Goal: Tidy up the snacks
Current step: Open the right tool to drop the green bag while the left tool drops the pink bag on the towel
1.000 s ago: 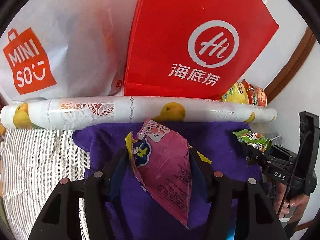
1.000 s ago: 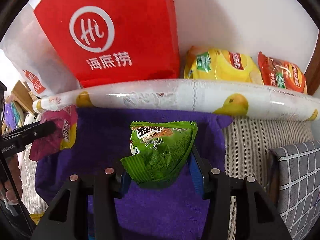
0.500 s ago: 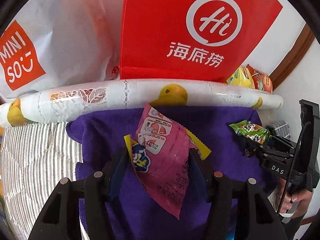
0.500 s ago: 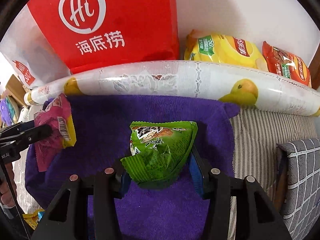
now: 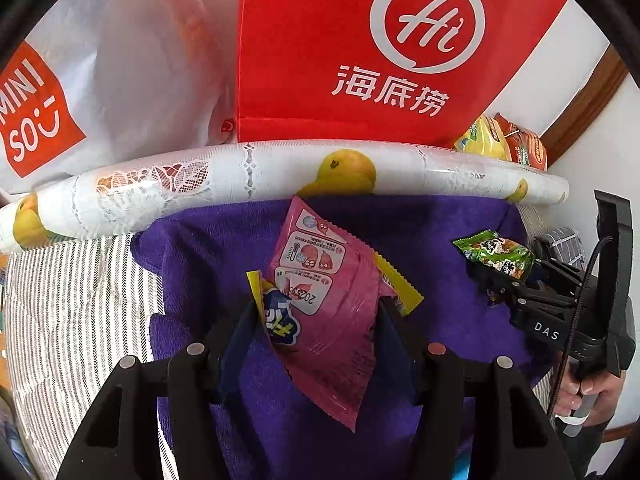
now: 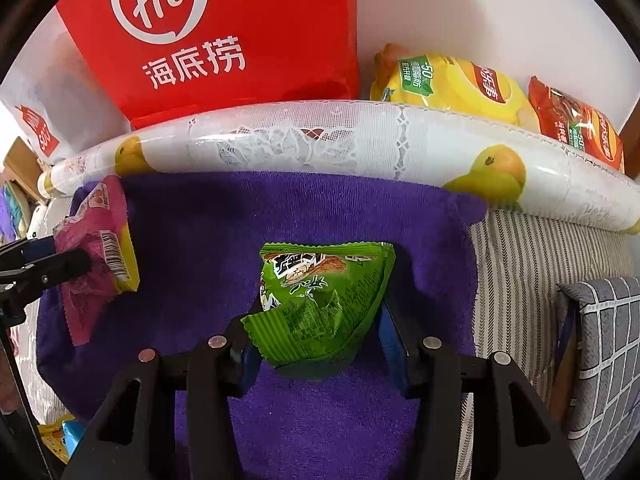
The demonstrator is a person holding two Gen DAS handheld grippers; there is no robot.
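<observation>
My left gripper (image 5: 316,320) is shut on a pink snack packet (image 5: 328,304) with a yellow edge, held above a purple towel (image 5: 208,248). My right gripper (image 6: 320,320) is shut on a green snack packet (image 6: 320,300) above the same towel (image 6: 240,216). The right gripper with the green packet (image 5: 496,254) shows at the right of the left wrist view. The left gripper with the pink packet (image 6: 96,248) shows at the left of the right wrist view.
A rolled lace tablecloth with orange prints (image 5: 248,176) (image 6: 320,140) lies behind the towel. Behind it stand a red Haidilao bag (image 5: 380,60) (image 6: 224,40) and a white Miniso bag (image 5: 100,88). Yellow (image 6: 448,84) and red (image 6: 576,124) chip bags lean at the wall. A grey checked cushion (image 6: 600,360) is at the right.
Both grippers have moved forward toward the roll and the bags, each still holding its packet. The pink packet has tilted a little more upright.
</observation>
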